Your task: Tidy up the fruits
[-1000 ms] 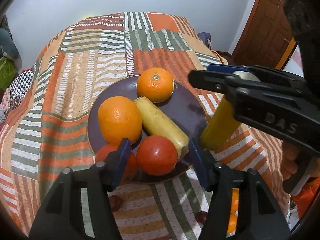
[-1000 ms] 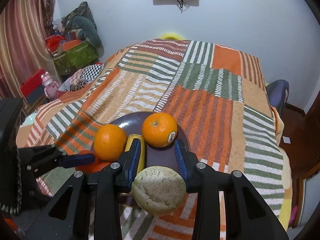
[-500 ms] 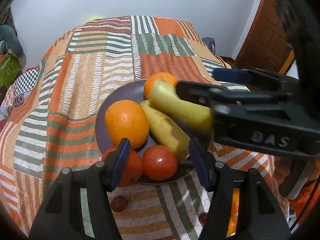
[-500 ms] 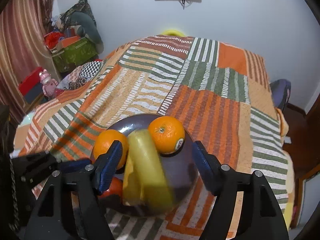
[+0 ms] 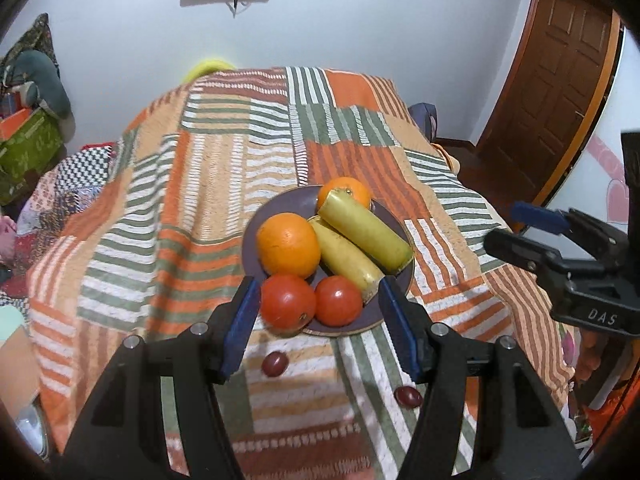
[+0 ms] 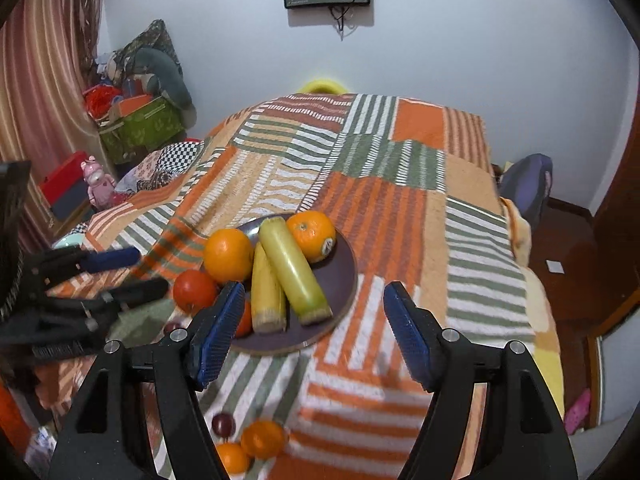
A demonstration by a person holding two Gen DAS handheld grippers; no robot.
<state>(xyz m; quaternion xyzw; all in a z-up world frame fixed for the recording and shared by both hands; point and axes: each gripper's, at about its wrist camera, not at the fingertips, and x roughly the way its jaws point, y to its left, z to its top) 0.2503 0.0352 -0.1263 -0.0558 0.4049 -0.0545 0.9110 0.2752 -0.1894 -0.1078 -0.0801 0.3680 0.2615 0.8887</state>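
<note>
A dark purple plate (image 5: 405, 280) (image 6: 344, 280) sits on the striped blanket. It holds two oranges (image 5: 288, 245) (image 6: 228, 255), two red tomatoes (image 5: 338, 301) (image 6: 194, 290) and two yellow-green cut stalks; the upper stalk (image 5: 366, 237) (image 6: 294, 272) leans on the lower one (image 5: 348, 262) (image 6: 266, 290). My left gripper (image 5: 318, 326) is open and empty, just in front of the plate. My right gripper (image 6: 314, 336) is open and empty, above the plate's near right edge; it also shows in the left wrist view (image 5: 560, 240).
Two dark red small fruits (image 5: 275, 363) (image 5: 408, 397) lie on the blanket in front of the plate. Two small oranges (image 6: 264, 438) and a dark fruit (image 6: 223, 424) lie near the bed's front edge. A door (image 5: 560, 80) stands right; boxes and toys (image 6: 136, 120) left.
My right gripper let go of the yellow-green stalk onto the plate, opened wide and drew back to the right. Both grippers pulled back and up from the plate.
</note>
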